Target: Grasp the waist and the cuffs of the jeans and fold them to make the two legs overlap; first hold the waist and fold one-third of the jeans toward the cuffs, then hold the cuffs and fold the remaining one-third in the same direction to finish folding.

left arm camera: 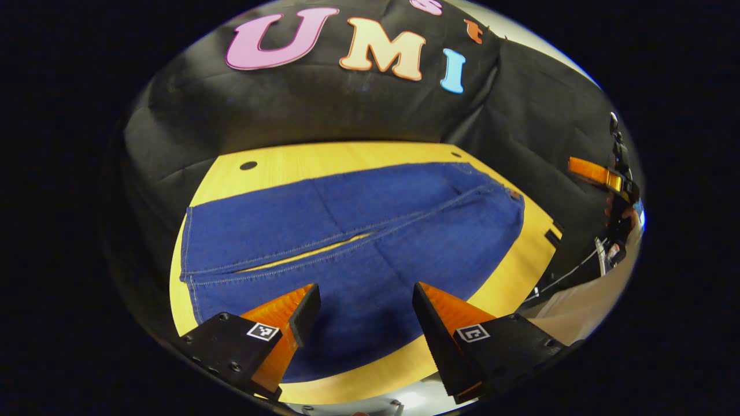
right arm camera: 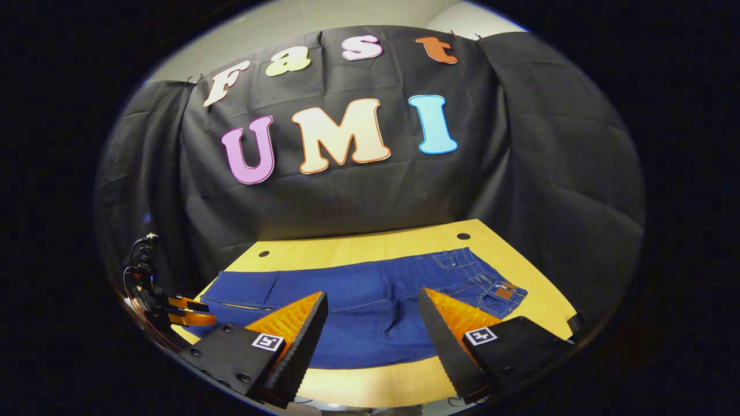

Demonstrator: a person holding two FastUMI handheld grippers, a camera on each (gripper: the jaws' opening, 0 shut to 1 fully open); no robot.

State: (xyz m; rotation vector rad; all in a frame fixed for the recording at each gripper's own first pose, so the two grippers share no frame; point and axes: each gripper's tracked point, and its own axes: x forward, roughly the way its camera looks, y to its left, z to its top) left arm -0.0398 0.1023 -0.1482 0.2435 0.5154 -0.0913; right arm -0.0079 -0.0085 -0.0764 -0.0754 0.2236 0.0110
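Blue jeans (left arm camera: 404,196) lie flat on the wooden table (left arm camera: 347,156), both legs side by side with a thin gap between them. Their cuffs (left arm camera: 188,248) point left and the waist (left arm camera: 514,202) right. My left gripper (left arm camera: 364,306) hovers open above the near leg, nothing between its fingers. In the right gripper view the jeans (right arm camera: 370,283) stretch across the table (right arm camera: 358,245), the waist with its brown patch (right arm camera: 506,292) at the right. My right gripper (right arm camera: 373,315) is open above the near edge of the denim, holding nothing.
The right gripper (left arm camera: 601,176) appears far off at the right edge of the left gripper view, beyond the table. The left gripper (right arm camera: 185,312) shows at the far left of the right gripper view. Two dark holes (right arm camera: 462,236) mark the table's back corners. Black cloth walls stand behind.
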